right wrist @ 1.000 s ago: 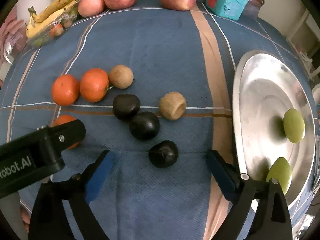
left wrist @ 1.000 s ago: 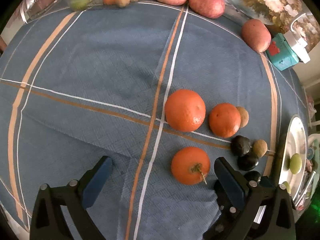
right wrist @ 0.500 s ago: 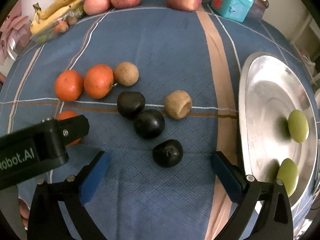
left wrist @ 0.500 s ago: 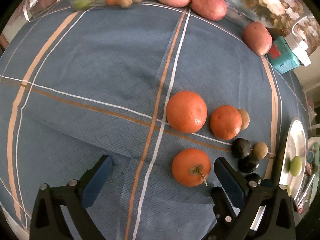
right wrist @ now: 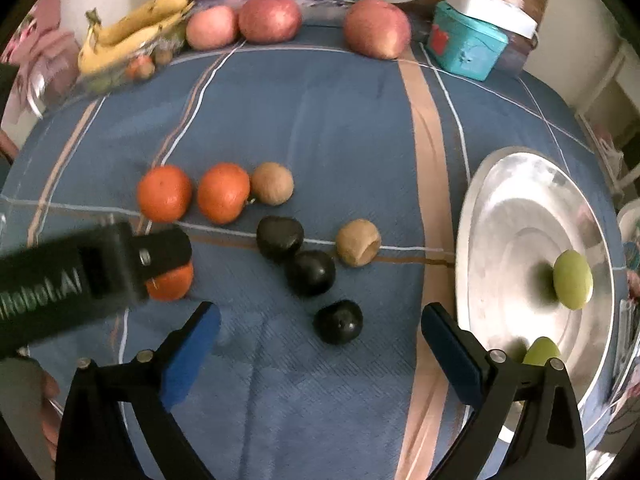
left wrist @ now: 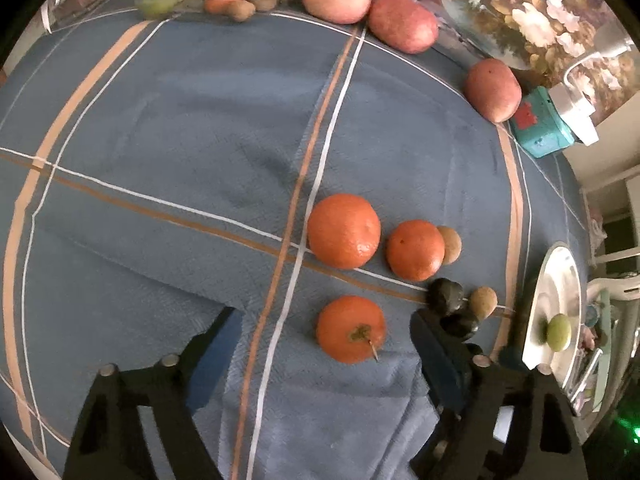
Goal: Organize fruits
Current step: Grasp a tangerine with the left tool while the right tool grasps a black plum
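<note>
A stemmed orange (left wrist: 352, 328) lies on the blue cloth between the jaws of my left gripper (left wrist: 324, 350). The jaws are closing, and a gap still shows on both sides of the fruit. Two more oranges (left wrist: 344, 230) (left wrist: 416, 250) sit just beyond it. My right gripper (right wrist: 320, 348) is open above a dark round fruit (right wrist: 338, 322), without touching it. Two other dark fruits (right wrist: 310, 272) and two brown fruits (right wrist: 358, 242) lie farther on. In the right wrist view the left gripper's body (right wrist: 100, 268) covers part of the stemmed orange (right wrist: 170, 282).
A silver plate (right wrist: 504, 208) at the right holds two green fruits (right wrist: 572, 280) (right wrist: 540, 354). Three red apples (right wrist: 378, 28), bananas (right wrist: 132, 36) in a clear tray and a teal box (right wrist: 464, 46) line the far edge of the table.
The left gripper's jaws have narrowed around the stemmed orange. The right gripper has drawn back and up a little, so the dark fruit sits lower between its fingers.
</note>
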`<state>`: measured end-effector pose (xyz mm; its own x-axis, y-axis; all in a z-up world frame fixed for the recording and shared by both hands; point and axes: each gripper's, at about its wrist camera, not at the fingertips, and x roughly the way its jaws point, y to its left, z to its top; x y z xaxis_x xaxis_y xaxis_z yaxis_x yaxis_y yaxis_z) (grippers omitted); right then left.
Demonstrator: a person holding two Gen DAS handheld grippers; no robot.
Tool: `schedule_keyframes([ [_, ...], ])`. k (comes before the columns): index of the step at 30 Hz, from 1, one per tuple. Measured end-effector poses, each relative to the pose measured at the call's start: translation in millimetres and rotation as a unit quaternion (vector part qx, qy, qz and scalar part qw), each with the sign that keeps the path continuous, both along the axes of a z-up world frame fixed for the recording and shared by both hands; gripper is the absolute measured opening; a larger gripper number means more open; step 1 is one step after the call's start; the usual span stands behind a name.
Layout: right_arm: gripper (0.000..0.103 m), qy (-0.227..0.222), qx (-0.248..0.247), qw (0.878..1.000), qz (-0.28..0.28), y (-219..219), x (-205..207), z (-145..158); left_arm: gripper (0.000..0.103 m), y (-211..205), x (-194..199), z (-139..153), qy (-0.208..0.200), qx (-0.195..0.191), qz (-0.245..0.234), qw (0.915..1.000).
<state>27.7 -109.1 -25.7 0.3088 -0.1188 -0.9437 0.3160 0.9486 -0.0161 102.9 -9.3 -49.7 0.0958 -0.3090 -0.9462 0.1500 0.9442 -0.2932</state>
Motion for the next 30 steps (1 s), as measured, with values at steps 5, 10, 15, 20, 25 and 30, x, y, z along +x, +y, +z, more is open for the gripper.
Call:
schedule_keyframes([
  [5, 0.067, 0.012, 0.033, 0.999, -0.017, -15.2, -5.6, -8.7, 0.069, -10.2, -6.9, 5.7, -0.001, 0.006, -0.014, 0.9999],
  [10, 0.04, 0.02, 0.028, 0.999, -0.022, -22.2, -9.7, -16.3, 0.043, -16.7, -10.5, 5.9, 0.009, 0.002, -0.025, 0.9997],
  [15, 0.026, 0.012, 0.032, 0.999, -0.027, -22.7, -13.4, -12.6, 0.039, -20.5, -12.0, 17.8, -0.004, -0.001, -0.022, 0.9998],
  [20, 0.026, -0.01, 0.042, 0.999, -0.032, -46.9, -15.2, 5.5, 0.039, -20.1, -16.2, 47.0, -0.033, -0.02, -0.015, 0.9992],
  [25, 0.026, -0.06, 0.072, 0.994, -0.05, -65.2, -26.3, 39.7, 0.039, -21.2, -21.0, 75.9, -0.069, -0.041, -0.025, 0.9965],
  [30, 0.026, -0.089, 0.07, 0.99, -0.08, -78.7, -38.6, 56.0, 0.039, -32.0, -26.1, 89.5, -0.087, -0.056, -0.048, 0.9935],
])
